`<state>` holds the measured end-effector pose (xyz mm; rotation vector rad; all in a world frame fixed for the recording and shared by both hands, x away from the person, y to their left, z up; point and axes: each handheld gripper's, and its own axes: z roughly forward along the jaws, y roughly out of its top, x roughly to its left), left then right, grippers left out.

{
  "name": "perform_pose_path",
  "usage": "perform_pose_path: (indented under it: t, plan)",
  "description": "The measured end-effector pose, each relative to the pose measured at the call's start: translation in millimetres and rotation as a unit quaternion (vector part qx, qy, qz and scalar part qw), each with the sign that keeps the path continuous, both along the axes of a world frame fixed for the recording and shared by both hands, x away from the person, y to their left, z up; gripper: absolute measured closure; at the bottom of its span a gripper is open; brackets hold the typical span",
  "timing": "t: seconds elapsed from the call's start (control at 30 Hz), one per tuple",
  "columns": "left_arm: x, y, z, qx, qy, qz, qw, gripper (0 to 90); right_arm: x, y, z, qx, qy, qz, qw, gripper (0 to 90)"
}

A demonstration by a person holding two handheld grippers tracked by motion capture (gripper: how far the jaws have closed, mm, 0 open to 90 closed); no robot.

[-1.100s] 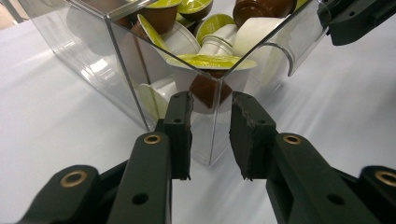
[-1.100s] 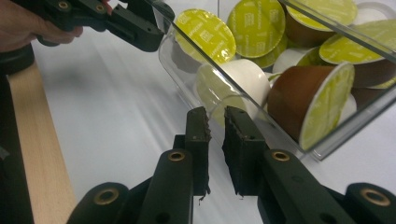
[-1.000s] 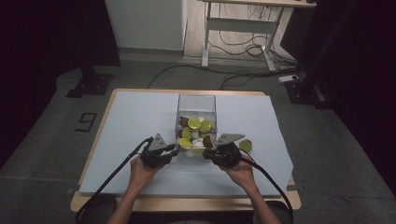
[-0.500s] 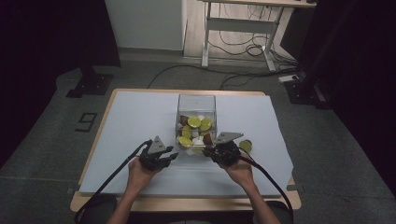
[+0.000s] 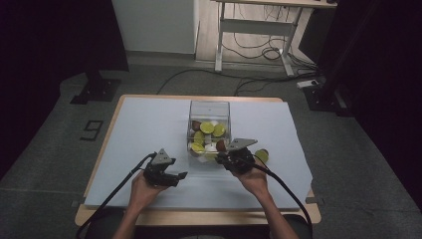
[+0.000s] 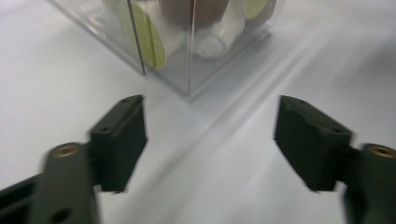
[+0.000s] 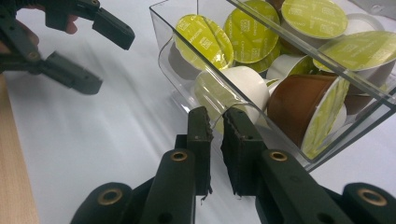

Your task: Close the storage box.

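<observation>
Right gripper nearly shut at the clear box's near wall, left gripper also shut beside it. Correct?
Not quite. The left gripper is open, jaws wide apart in the left gripper view. The right gripper is nearly shut at the clear box.

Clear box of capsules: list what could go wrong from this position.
1. The right gripper has its jaws nearly shut around the thin near wall of the clear box; a pull could tip it or drag it across the table.
2. The capsules are piled to the rim, so a tilt may spill them.
3. The left gripper stands open, off the box, so nothing steadies it.
</observation>
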<state>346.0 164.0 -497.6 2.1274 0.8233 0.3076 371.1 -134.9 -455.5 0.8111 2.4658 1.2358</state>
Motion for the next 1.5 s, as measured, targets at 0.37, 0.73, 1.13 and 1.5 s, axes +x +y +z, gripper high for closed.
perform_pose_path:
  t: [0.37,0.73,1.13,1.5]
  plan:
    - [1.4,-0.4,-23.7,0.04,0.03,0.011,0.9987,7.7,6.0,0.9,-0.2,-0.001,-0.003,-0.011,0.9999,79.7]
    - [3.4,-3.0,-30.3,0.062,0.037,0.012,0.9973,0.0,13.8,0.9,-0.3,0.0,-0.006,-0.02,0.9998,79.6]
    - [3.0,-3.7,-30.5,0.068,0.034,0.014,0.997,0.6,24.0,2.5,0.5,-0.001,-0.003,-0.031,0.9995,79.2]
    - [2.7,-4.4,-30.7,0.069,0.033,0.015,0.997,0.6,32.2,4.3,0.4,-0.002,-0.007,-0.042,0.9991,78.7]
